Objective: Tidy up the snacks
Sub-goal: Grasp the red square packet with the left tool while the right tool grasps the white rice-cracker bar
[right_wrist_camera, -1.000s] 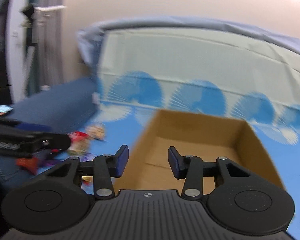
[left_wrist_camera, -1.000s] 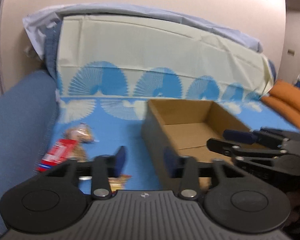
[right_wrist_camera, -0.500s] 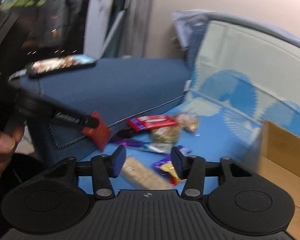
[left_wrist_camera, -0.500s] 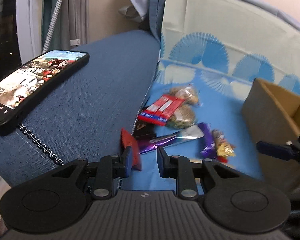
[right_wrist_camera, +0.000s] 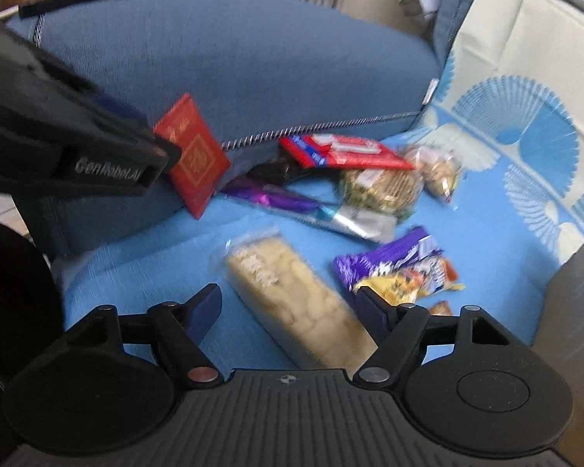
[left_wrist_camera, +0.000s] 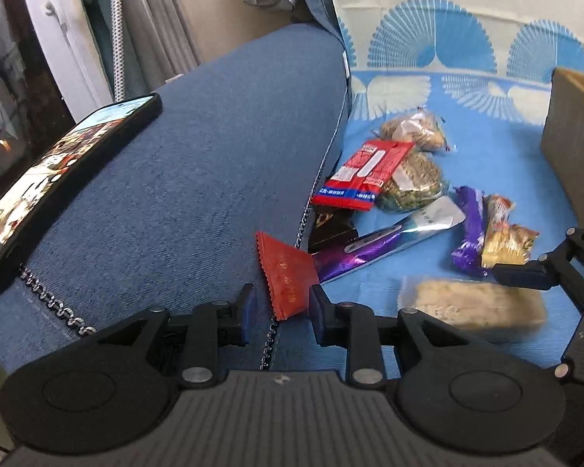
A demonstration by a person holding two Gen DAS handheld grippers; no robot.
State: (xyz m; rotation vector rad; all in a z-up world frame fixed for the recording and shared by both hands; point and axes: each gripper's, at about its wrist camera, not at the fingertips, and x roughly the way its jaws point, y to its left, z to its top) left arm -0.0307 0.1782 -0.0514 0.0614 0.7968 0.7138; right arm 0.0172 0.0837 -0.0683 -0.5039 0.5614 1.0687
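Tongs status: your left tongs (left_wrist_camera: pixel 278 307) hold the small red packet (left_wrist_camera: pixel 288 276) w/ narrow jaws, right tongs (right_wrist_camera: pixel 288 311), just opening wide and empty, straddle the pale wafer pack (right_wrist_camera: pixel 292 299); approx. all snacks still on the sofa seat (left_wrist_camera: pixel 498 155), cardboard box (left_wrist_camera: pixel 576 144) unfilled as far as visible.

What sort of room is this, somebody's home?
Most likely a home living room. Wrapped snacks lie on a sofa seat under a blue fan-patterned cover, beside the sofa's padded denim-blue armrest. A phone rests on that arm, and curtains hang behind it.
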